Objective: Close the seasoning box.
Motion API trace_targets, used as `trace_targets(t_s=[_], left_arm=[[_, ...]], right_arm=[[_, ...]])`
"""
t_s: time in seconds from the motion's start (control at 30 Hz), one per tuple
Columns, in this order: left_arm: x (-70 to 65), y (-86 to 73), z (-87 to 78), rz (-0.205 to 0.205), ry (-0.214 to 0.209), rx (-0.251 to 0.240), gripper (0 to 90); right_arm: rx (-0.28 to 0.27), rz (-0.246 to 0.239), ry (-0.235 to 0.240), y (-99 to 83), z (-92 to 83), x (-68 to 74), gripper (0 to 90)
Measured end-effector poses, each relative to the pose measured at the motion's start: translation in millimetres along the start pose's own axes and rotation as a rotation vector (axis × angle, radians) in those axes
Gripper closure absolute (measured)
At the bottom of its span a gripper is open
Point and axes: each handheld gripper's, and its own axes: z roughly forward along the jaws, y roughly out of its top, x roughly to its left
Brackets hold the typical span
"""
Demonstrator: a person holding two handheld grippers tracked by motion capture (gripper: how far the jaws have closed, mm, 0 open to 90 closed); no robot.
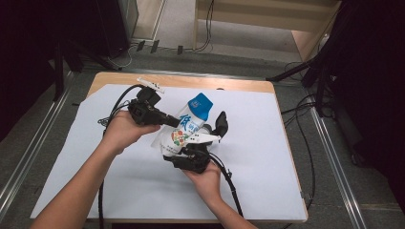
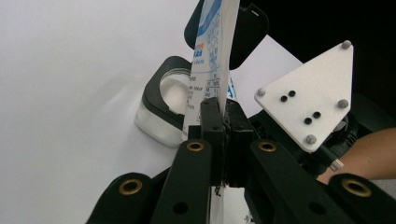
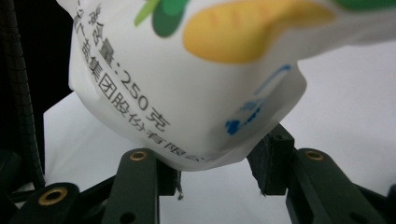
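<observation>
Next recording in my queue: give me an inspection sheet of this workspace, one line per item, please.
Surface: wooden table covered by a white sheet.
Job's things: white pouch with a blue top and fruit print, held above the sheet between both grippers.
Clutter: a black-rimmed container holding something white, on the sheet beside the pouch in the left gripper view.
Grippers: left gripper shut on a flat edge of the pouch; right gripper closed on the pouch's rounded bottom end.
Cables: one cable trails from the left gripper, another from the right; more cables lie on the floor.
Surroundings: dark stands at the sides and light wooden furniture behind.
</observation>
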Motion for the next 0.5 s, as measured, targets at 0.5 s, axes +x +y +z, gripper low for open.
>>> trace_targets(t_s=[0.5], left_arm=[[0.3, -5.2, -9.3, 0.019, -0.004, 0.012, 90.0]], right_arm=[[-0.003, 0.001, -0.015, -1.1, -2.5, -3.7, 60.1]])
